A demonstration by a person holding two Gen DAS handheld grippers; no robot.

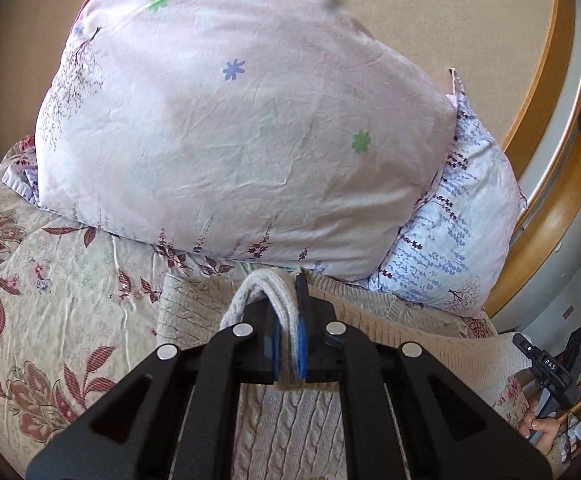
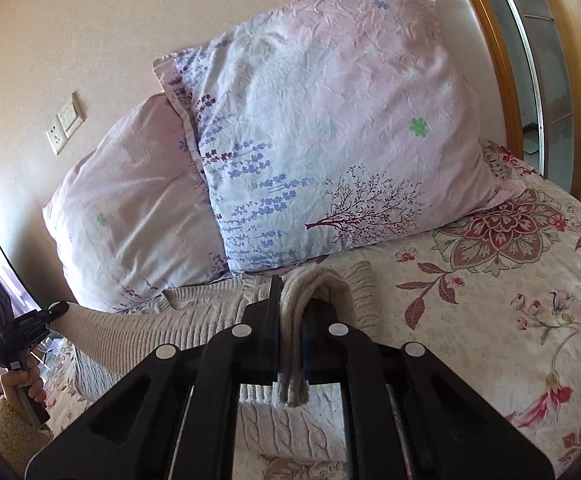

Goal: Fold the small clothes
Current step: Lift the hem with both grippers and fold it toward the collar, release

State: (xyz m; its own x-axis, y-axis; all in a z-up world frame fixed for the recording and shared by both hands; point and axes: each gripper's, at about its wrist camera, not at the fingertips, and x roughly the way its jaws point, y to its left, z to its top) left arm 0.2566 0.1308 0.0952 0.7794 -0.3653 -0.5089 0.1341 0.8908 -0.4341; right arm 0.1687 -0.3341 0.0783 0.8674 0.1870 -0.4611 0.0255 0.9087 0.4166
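A beige cable-knit sweater (image 1: 290,432) lies on the floral bedspread (image 1: 50,300), its far end close to the pillows. My left gripper (image 1: 288,320) is shut on a folded ribbed edge of the sweater (image 1: 278,292). My right gripper (image 2: 292,320) is shut on another folded ribbed edge of the sweater (image 2: 314,280). Each gripper shows in the other's view: the right one (image 1: 550,368) at the lower right, the left one (image 2: 18,328) at the lower left, with a stretch of sweater (image 2: 130,336) held taut between them.
Two pillows lean on the wall behind the sweater: a pink one (image 1: 230,120) and a lilac floral one (image 2: 330,140). A wooden bed frame (image 1: 550,160) curves along the right. Wall sockets (image 2: 64,126) sit on the wall. The bedspread (image 2: 490,280) extends to the right.
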